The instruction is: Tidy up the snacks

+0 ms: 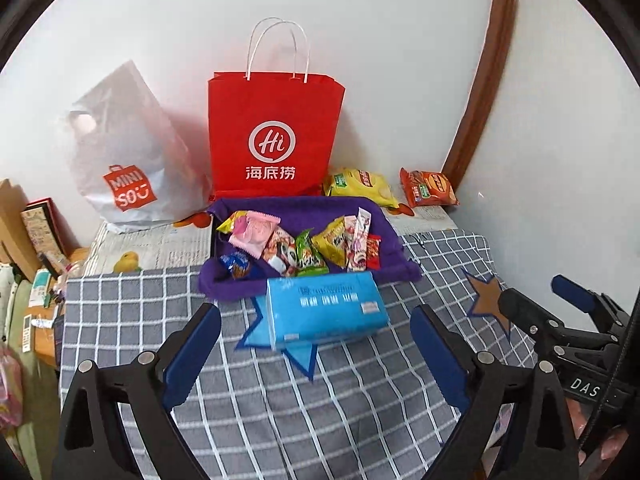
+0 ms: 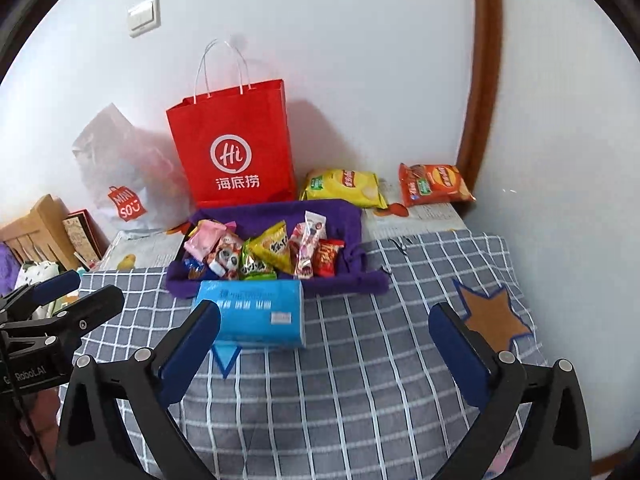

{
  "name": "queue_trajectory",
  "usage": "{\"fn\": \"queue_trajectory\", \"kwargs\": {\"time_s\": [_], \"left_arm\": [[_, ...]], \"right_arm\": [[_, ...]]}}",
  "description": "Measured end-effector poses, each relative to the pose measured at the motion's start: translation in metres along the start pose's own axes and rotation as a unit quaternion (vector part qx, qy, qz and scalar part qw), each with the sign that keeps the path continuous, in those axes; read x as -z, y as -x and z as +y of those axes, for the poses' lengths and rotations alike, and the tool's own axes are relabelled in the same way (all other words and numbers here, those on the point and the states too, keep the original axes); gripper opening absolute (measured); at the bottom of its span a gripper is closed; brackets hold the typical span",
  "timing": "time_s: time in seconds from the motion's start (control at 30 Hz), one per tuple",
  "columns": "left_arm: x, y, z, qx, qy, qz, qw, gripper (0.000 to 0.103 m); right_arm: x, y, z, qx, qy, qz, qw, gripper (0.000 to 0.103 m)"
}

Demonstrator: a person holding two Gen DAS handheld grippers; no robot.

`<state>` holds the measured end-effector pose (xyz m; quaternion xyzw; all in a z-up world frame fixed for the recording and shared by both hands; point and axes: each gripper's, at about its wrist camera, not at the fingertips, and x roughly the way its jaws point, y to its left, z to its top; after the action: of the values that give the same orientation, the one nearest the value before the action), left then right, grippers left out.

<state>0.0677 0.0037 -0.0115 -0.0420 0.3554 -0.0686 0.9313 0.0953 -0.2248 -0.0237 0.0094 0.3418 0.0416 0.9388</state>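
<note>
Claws fill the near edge of both views, each pitched downward over the checked cloth [image 1: 320, 408]. The left claw [image 1: 316, 344] stands spread wide with nothing between its blue pads, black struts and round rivets angling in from below. The right claw [image 2: 324, 344] stands just as wide and grips nothing either; in the left wrist view its black body shows at the right edge.

The cloth covering the tabletop is a soft grey weave crossed by white lines, lightly wrinkled. A tan cardboard star [image 2: 494, 318] edged in blue lies flat on it to the right. A blue star [image 1: 280, 340] lies partly under a rectangular pack of tissues [image 1: 326, 308], wrapped in glossy light-blue plastic with white print.

Touching the far side of the pack sits a shallow purple tray [image 1: 308, 210] of fuzzy felt with low, floppy walls. The snacks [image 1: 304, 244] are heaped inside it: small crinkly foil and plastic packets in pink, yellow, green, red and blue.

Behind the tray, on printed paper, lie a yellow chip bag [image 2: 344, 186] and an orange chip bag [image 2: 434, 184], both puffy and shiny. A stiff red paper bag [image 1: 276, 132] with white cord handles stands upright against the wall, beside a slumped white plastic bag [image 1: 128, 160].
</note>
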Motion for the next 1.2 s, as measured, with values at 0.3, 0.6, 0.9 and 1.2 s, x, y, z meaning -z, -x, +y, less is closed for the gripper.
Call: {"fn": "queue_trajectory", "kwargs": {"time_s": [0.3, 0.6, 0.9, 1.2], "left_arm": [[0.032, 0.046, -0.021, -0.009, -0.007, -0.018, 0.9998, 0.096], [0.046, 0.065, -0.031, -0.007, -0.015, -0.024, 0.9996, 0.096], [0.048, 0.068, -0.029, -0.012, -0.012, -0.025, 0.9995, 0.096], [0.049, 0.07, -0.028, -0.014, -0.013, -0.026, 0.9995, 0.096]], "right_arm": [[0.035, 0.061, -0.014, 0.016, -0.011, -0.02, 1.0, 0.103], [0.046, 0.091, -0.012, 0.019, -0.006, -0.041, 0.999, 0.103], [0.048, 0.092, -0.003, 0.02, 0.005, -0.046, 0.999, 0.103], [0.052, 0.095, -0.001, 0.018, 0.007, -0.047, 0.999, 0.103]]}}
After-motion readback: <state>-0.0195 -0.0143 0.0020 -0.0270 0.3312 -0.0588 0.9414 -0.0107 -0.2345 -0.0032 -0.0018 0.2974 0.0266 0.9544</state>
